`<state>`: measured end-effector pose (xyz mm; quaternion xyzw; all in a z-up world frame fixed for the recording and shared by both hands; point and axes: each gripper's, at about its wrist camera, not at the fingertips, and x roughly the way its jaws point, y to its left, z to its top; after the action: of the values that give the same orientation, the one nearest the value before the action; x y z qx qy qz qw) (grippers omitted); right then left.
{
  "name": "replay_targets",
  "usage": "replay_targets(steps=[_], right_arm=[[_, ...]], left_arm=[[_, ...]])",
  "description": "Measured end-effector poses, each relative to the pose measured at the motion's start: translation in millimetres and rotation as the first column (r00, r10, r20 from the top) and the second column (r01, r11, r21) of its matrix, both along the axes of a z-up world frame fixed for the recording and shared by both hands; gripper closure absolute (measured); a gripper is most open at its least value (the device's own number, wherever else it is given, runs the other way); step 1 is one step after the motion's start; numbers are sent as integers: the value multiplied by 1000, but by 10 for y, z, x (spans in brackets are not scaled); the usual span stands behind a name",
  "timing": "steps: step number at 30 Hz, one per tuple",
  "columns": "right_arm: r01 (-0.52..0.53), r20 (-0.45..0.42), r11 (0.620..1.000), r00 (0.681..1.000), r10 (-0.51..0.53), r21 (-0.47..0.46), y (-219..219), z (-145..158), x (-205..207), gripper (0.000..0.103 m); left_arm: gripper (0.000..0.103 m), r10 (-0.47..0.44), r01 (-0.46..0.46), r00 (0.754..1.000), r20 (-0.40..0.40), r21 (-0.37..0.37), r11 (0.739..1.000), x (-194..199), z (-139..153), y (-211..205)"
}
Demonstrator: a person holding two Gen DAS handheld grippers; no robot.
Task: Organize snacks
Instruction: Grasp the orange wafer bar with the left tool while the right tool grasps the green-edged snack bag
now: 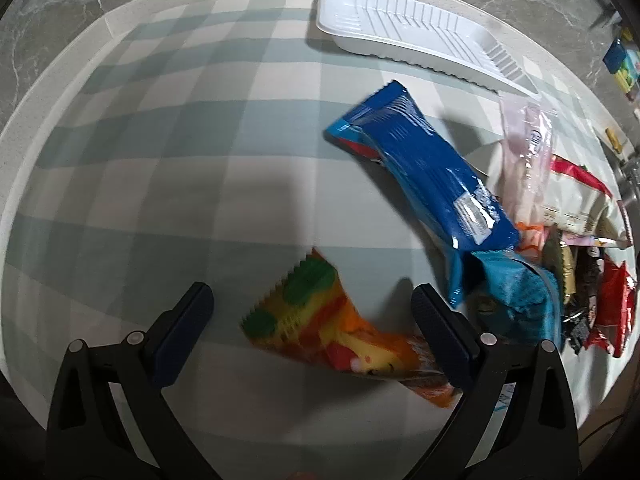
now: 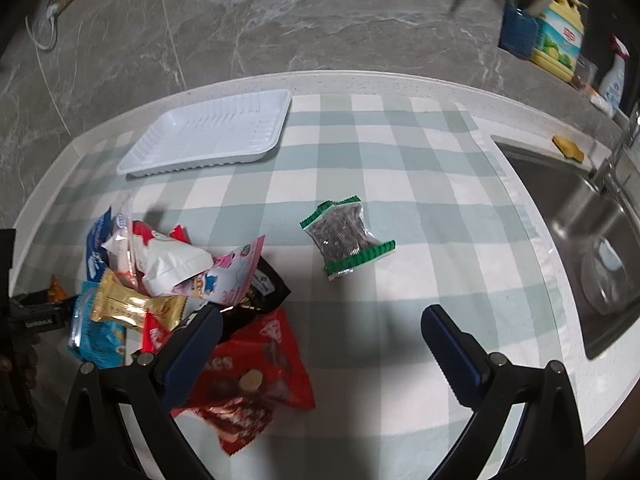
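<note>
My left gripper [image 1: 312, 312] is open above an orange and yellow snack packet [image 1: 320, 332] that lies on the checked cloth between its fingers. A long blue packet [image 1: 420, 160] lies beyond it, against a pile of snacks [image 1: 560, 220]. My right gripper [image 2: 322, 332] is open and empty above the cloth. A red packet [image 2: 260, 364] lies under its left finger. A clear packet with green ends [image 2: 346, 236] lies alone ahead of it. The pile of snacks [image 2: 160, 272] sits to its left. An empty white tray shows at the back in both views [image 1: 408, 32] [image 2: 208, 136].
A steel sink [image 2: 580, 216] with a tap is set in the counter at the right. A yellow sponge [image 2: 568, 148] lies on its rim. Bottles [image 2: 556, 36] stand at the back right. A grey marble wall runs behind the counter.
</note>
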<state>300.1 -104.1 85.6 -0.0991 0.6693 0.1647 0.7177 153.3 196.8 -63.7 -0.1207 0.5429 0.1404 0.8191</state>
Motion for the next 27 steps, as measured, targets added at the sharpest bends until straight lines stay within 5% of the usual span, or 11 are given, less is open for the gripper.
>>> replay_targets(steps=[13, 23, 27], right_arm=[[-115, -39, 993, 993, 115, 15, -38, -386, 366, 5], [-235, -111, 972, 966, 235, 19, 13, -734, 574, 17], [-290, -146, 957, 946, 290, 26, 72, -848, 562, 30]], left_arm=[[0, 77, -76, 997, -16, 43, 996, -76, -25, -129], [0, 127, -125, 991, -51, 30, 992, -98, -14, -177], [1, 125, -124, 991, -53, 29, 992, -122, -13, -222]])
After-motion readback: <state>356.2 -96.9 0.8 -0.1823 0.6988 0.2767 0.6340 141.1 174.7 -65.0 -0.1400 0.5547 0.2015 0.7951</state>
